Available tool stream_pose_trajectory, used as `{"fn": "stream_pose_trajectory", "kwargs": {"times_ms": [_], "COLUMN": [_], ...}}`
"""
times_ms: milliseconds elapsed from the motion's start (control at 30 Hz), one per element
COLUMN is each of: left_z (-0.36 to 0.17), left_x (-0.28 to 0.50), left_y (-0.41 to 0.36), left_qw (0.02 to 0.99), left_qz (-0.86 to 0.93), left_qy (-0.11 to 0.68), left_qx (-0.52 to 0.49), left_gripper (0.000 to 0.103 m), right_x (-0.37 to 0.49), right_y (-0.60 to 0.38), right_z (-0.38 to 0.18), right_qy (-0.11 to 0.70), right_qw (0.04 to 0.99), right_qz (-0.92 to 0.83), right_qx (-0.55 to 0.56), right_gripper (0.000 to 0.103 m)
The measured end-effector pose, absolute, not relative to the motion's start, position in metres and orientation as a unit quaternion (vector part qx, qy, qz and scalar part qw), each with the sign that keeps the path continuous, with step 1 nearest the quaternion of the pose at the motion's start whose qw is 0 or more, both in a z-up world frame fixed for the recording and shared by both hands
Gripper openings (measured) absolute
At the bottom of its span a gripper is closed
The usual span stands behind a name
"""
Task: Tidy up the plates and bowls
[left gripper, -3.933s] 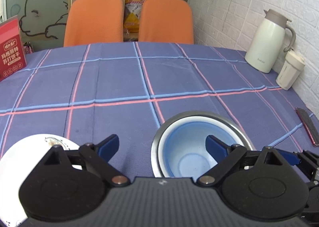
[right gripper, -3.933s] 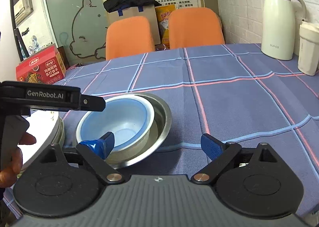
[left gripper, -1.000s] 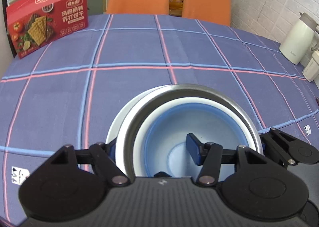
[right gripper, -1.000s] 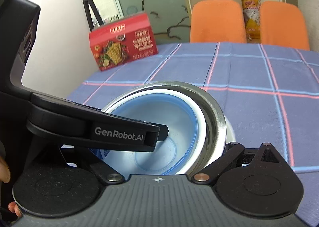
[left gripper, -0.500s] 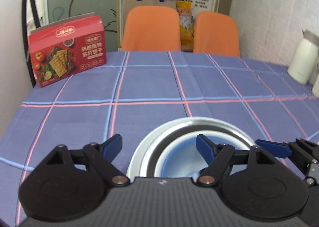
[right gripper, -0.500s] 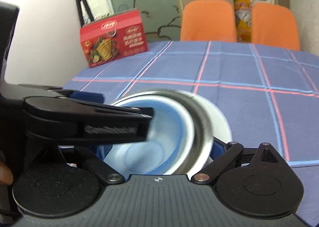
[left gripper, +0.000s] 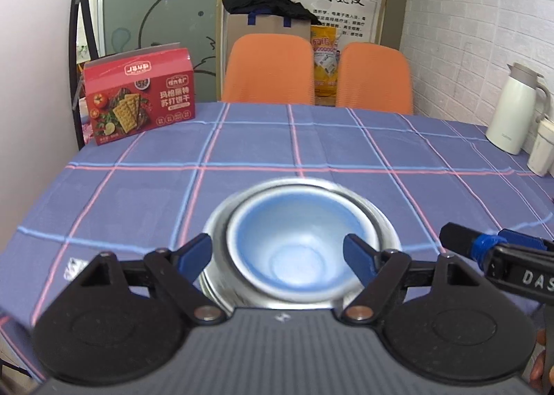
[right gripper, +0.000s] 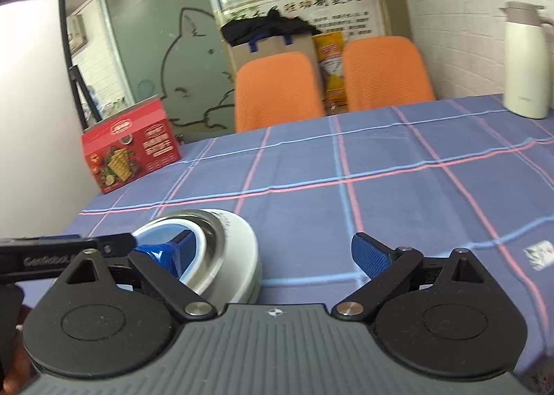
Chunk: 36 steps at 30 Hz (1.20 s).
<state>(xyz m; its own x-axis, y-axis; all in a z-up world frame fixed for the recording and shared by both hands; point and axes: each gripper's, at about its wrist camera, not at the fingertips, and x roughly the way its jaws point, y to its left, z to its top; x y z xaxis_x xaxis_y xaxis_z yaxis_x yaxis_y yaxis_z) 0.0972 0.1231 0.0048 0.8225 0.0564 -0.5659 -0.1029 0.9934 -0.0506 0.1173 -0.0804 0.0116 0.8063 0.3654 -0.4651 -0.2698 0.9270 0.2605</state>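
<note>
A blue bowl (left gripper: pixel 291 249) sits inside a steel bowl (left gripper: pixel 377 221), and in the right wrist view the steel bowl (right gripper: pixel 211 249) rests on a stack of white plates (right gripper: pixel 242 253) on the checked tablecloth. My left gripper (left gripper: pixel 277 256) is open and empty, its jaws either side of the stack and drawn back above it. My right gripper (right gripper: pixel 273 256) is open and empty, to the right of the stack. The left gripper's blue fingertip (right gripper: pixel 155 253) shows in the right wrist view over the bowls.
A red cracker box (left gripper: pixel 138 100) stands at the table's far left. A white thermos jug (left gripper: pixel 516 111) and a white cup (left gripper: pixel 543 149) stand at the far right by the brick wall. Two orange chairs (left gripper: pixel 270 69) are behind the table.
Both grippers have let go of the bowl stack and pulled back. The bowls now rest on the white plates. The right gripper has swung to the right.
</note>
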Motion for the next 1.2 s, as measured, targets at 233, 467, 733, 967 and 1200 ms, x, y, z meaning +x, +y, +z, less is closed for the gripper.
{"fn": "stream_pose_trajectory", "kwargs": {"times_ms": [233, 467, 733, 967, 1200], "left_z": [-0.022, -0.024, -0.018, -0.022, -0.025], "left_x": [0.043, 0.001, -0.020, -0.020, -0.029], "left_y": [0.080, 0.060, 0.060, 0.062, 0.056], "left_qw": [0.955, 0.963, 0.964, 0.961, 0.965], "left_qz": [0.006, -0.004, -0.021, -0.039, -0.038], "left_qy": [0.296, 0.271, 0.266, 0.274, 0.260], "left_qx": [-0.018, 0.008, -0.009, -0.019, -0.005], "left_gripper": [0.080, 0.080, 0.080, 0.080, 0.080], "right_x": [0.072, 0.035, 0.000, -0.009, -0.015], "right_y": [-0.120, -0.131, -0.138, -0.135, -0.134], "right_z": [-0.016, -0.023, -0.020, -0.014, -0.017], "right_qy": [0.275, 0.284, 0.263, 0.244, 0.243], "right_qw": [0.947, 0.948, 0.952, 0.959, 0.959], "right_qz": [0.115, 0.087, 0.098, 0.102, 0.104], "right_qx": [0.118, 0.116, 0.120, 0.107, 0.105], "right_gripper": [0.084, 0.084, 0.084, 0.084, 0.085]}}
